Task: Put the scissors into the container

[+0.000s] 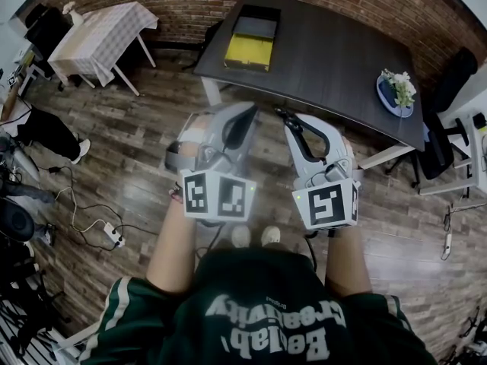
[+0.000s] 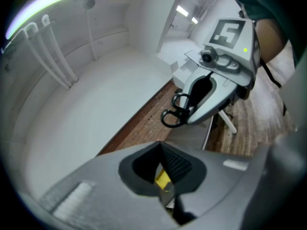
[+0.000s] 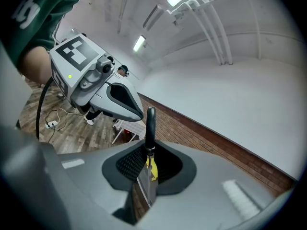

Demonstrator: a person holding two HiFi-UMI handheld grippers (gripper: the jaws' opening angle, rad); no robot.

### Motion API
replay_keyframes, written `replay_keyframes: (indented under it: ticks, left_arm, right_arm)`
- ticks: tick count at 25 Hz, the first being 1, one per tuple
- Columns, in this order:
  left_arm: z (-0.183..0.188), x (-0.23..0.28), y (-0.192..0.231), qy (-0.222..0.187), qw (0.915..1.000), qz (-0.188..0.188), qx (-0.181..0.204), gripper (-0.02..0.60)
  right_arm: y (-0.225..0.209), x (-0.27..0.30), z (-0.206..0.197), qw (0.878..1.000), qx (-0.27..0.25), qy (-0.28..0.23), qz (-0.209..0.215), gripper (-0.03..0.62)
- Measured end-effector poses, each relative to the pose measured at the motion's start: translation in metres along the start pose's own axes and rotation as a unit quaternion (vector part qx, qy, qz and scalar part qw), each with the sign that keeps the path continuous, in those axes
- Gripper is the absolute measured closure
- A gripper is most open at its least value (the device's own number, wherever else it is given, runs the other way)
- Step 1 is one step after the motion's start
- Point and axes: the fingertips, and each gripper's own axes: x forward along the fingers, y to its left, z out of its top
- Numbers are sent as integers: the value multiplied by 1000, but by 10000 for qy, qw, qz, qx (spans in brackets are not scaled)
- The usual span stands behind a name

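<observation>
- Gripping the scissors (image 3: 150, 121) by the blades in the right gripper (image 1: 298, 130), edge-on between the pads.
- Leaving the black handle loops sticking out past the jaw tips, away from the person and toward the table (image 1: 335, 67).
- Seen from the left gripper view: the loops hang free just beyond the right gripper's nose, touching nothing else.
- Right jaws pinched nearly together, only the thin metal of the blades keeping them apart; a firm clamp on the scissors.
- Left gripper (image 2: 165, 183) clenched with its jaws together and nothing between them; raised beside the right one, tips near each other but apart.
- Both held over the wooden floor (image 1: 137, 150), short of the table edge.
- Container (image 1: 252, 38) resting on the table's far left end, a dark tray with a yellow part nearest the person; well apart from the scissors, ahead and slightly left of them.
</observation>
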Motion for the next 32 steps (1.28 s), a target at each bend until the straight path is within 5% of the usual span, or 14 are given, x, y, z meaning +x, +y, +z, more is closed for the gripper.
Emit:
replay_keyframes:
  ticks: [32]
  left_arm:
    - [-11, -8, 16, -169, 9998, -70, 90, 580]
  right_arm:
    - [2, 6, 13, 9994, -111, 120, -321, 543]
